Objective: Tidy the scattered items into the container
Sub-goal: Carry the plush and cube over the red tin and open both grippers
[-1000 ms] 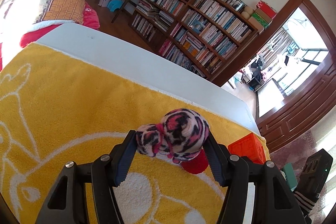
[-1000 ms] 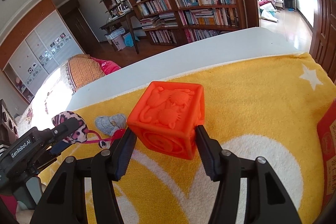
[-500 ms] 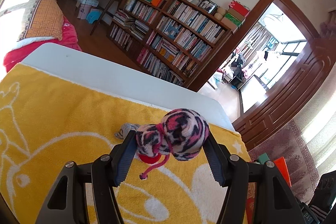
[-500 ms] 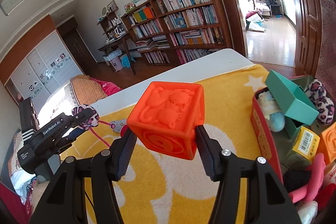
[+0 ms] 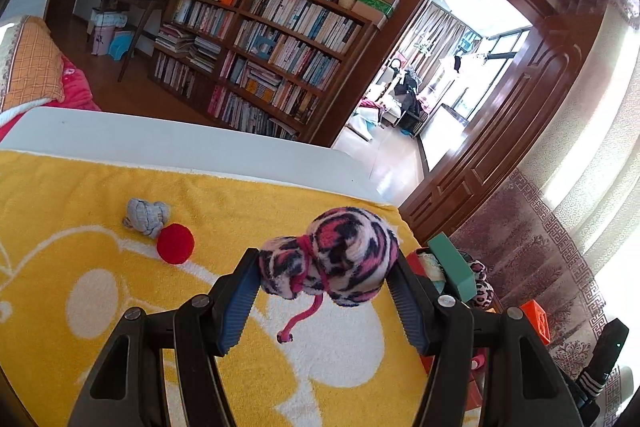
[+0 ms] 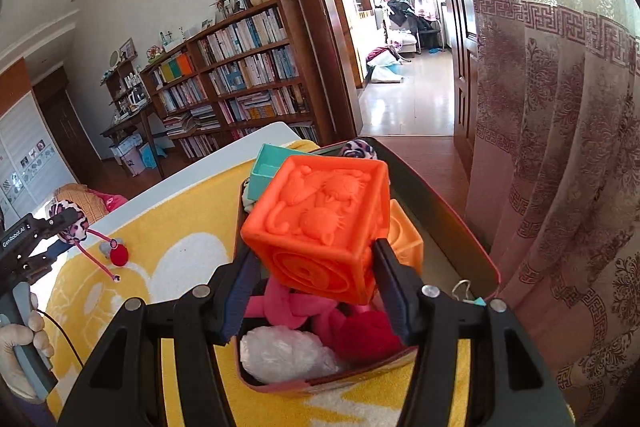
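Observation:
My left gripper (image 5: 324, 281) is shut on a pink, black and white plush toy (image 5: 340, 255) whose pink cord dangles below, held above the yellow towel (image 5: 100, 195). A red ball (image 5: 175, 243) and a small grey cloth toy (image 5: 145, 215) lie on the towel to the left. My right gripper (image 6: 312, 279) is shut on an orange embossed cube (image 6: 320, 223), held over the red container (image 6: 452, 223) at the towel's right end. The container holds a teal box (image 6: 266, 171), a lighter orange cube (image 6: 404, 239), pink and red plush pieces and a white bag.
The towel covers a white table (image 5: 160, 143). The container (image 5: 448, 267) shows at the towel's right edge in the left wrist view. A patterned curtain (image 6: 560, 147) hangs close right of the container. A bookshelf (image 5: 260, 47) and an open doorway stand beyond. A gloved hand (image 6: 20, 343) holds the left gripper.
Both grippers swung right toward the container with their toys. The orange cube now hangs over the container. The red ball and grey toy are left behind on the towel.

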Motion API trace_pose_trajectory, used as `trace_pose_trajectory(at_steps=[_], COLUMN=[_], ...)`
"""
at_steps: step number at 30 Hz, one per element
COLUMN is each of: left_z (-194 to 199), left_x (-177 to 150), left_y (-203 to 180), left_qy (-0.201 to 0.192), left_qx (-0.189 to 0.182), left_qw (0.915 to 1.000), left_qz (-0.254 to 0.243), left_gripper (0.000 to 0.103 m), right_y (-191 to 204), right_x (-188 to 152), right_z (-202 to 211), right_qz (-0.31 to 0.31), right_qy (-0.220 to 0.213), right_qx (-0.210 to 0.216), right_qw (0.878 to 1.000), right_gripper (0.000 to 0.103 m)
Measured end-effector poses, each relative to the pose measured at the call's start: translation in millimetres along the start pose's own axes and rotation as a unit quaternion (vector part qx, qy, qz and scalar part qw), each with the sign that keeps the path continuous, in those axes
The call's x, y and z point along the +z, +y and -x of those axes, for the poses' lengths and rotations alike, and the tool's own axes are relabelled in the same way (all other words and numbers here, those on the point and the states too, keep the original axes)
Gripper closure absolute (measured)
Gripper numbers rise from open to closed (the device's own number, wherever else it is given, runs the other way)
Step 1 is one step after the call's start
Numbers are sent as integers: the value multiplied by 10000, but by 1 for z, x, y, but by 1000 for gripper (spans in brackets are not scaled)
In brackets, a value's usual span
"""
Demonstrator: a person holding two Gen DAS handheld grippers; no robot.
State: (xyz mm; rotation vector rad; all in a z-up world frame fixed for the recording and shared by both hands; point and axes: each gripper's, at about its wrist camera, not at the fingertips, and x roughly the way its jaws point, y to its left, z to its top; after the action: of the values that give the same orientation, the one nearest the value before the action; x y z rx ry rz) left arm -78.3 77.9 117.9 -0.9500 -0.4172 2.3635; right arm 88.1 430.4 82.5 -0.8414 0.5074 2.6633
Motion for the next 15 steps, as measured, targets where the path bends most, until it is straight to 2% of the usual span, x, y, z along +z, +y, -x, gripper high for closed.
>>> trace_pose_trajectory(at_steps=[6, 10, 12, 15], left_z=[0, -4, -6, -16], left_x=[-13, -18, -20, -23], left_y=[-37, -59, -71, -92], left_qy=[122, 216, 245, 338], left_qx=[-54, -136, -162, -280], left_qw=[9995, 9990, 9985, 9973], left_qz=[-273, -380, -466, -585], left_gripper=[38, 38, 38, 38], right_y=[-18, -16, -19, -30], right_x=[-12, -16, -15, -16], right_z=[-9, -6, -6, 0], right_qz=[135, 417, 399, 157], right_qy=[115, -29, -35, -69], right_qx=[-174, -250, -173, 190], right_qw=[9997, 9988, 9990, 9997], right_gripper=[42, 41, 40, 40])
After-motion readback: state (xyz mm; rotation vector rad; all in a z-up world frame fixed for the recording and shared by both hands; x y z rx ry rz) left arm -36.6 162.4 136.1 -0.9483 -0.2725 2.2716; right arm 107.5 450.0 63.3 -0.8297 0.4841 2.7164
